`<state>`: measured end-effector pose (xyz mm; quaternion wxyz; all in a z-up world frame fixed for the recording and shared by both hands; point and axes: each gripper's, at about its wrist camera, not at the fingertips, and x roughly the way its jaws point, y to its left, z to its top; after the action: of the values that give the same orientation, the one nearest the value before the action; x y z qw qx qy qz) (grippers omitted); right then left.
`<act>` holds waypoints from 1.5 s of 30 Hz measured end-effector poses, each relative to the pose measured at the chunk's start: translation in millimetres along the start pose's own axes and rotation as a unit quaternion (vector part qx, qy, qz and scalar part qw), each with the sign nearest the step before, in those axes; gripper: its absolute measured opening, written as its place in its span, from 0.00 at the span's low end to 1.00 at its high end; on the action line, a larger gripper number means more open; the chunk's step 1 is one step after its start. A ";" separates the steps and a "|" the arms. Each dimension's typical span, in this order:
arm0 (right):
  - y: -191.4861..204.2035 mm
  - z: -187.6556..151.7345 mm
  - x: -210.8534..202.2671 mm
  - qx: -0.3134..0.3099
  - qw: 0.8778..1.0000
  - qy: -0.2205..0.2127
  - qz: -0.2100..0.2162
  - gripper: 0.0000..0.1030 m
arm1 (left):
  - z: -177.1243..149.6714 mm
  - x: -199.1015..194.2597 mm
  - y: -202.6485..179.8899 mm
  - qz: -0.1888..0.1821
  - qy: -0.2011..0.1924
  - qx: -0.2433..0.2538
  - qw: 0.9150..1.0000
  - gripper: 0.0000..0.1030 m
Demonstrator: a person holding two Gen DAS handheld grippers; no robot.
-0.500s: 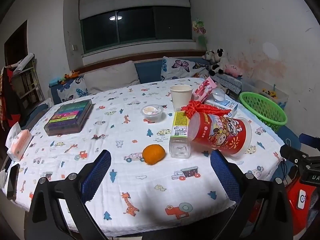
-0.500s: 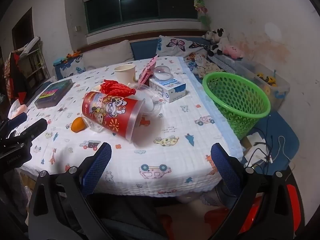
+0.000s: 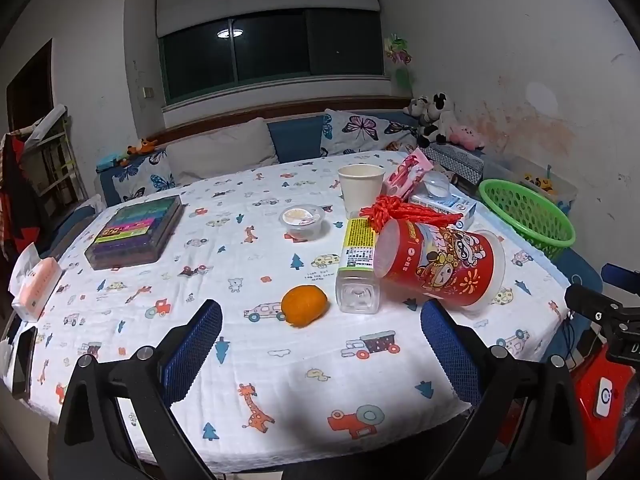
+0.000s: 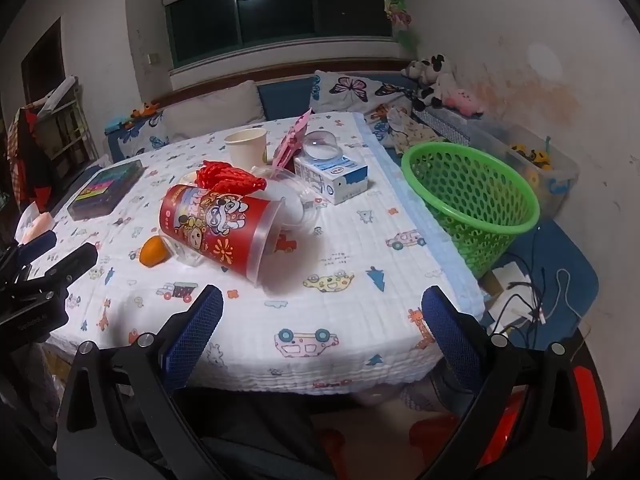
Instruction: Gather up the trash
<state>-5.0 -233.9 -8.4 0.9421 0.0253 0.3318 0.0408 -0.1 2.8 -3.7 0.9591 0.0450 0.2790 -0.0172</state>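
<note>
A red cartoon-printed plastic tub lies on its side on the table, also in the right wrist view. Beside it lie an empty clear bottle, an orange, red netting, a small lidded cup and a paper cup. A green basket stands off the table's right edge. My left gripper is open and empty over the near table edge. My right gripper is open and empty in front of the tub.
A white patterned cloth covers the table. A flat box of coloured items sits at the left, a tissue pack and a phone at the left edge. A milk carton and a pink packet stand behind the tub.
</note>
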 end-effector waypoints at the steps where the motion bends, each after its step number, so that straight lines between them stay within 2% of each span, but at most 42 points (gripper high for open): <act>1: 1.2 0.5 0.8 -0.001 1.000 0.000 0.000 0.96 | -0.3 -0.2 0.8 -0.001 0.001 -0.001 1.000 0.94; 45: -3.0 1.1 4.2 0.001 1.000 0.006 0.009 0.96 | 1.9 15.5 -2.7 -0.002 0.015 -0.003 1.000 0.94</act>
<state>-1.0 -236.5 -10.4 0.9396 0.0290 0.3376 0.0488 13.8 -0.3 -10.6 0.9550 0.0421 0.2931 -0.0179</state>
